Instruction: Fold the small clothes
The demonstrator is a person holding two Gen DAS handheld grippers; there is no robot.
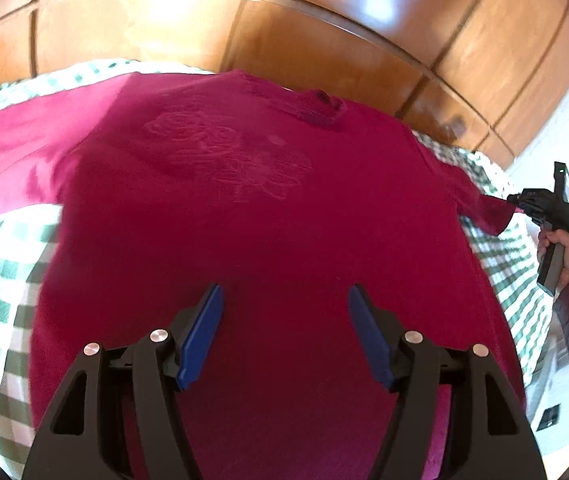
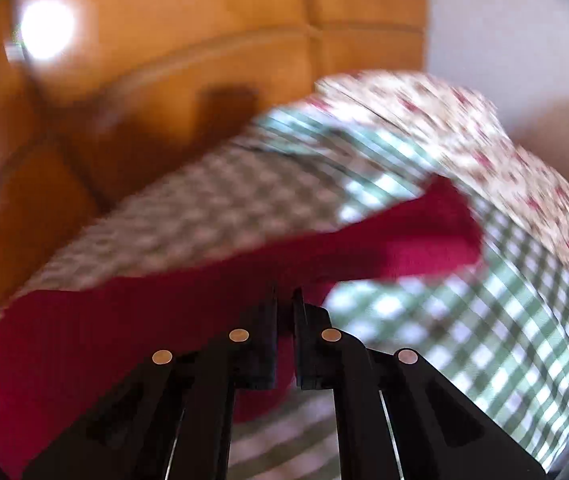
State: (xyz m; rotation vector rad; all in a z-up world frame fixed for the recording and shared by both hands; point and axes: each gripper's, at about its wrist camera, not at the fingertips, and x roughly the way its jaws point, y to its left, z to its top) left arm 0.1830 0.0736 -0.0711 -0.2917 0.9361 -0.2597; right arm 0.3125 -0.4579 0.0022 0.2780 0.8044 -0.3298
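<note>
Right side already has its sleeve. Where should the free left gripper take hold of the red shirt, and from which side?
Take the far sleeve at its cuff end, coming in from the outer edge. It lies flat on the checked cover, mirroring the sleeve the right gripper pinches.

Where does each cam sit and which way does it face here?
Left wrist: on the left gripper, angled down across the crimson T-shirt on the checked cover; its open jaws show, plus the person's right hand.
Right wrist: on the right gripper, angled down over a sleeve; its shut jaws pinch the fabric.
Shared: the T-shirt, cover, wooden wardrobe.
</note>
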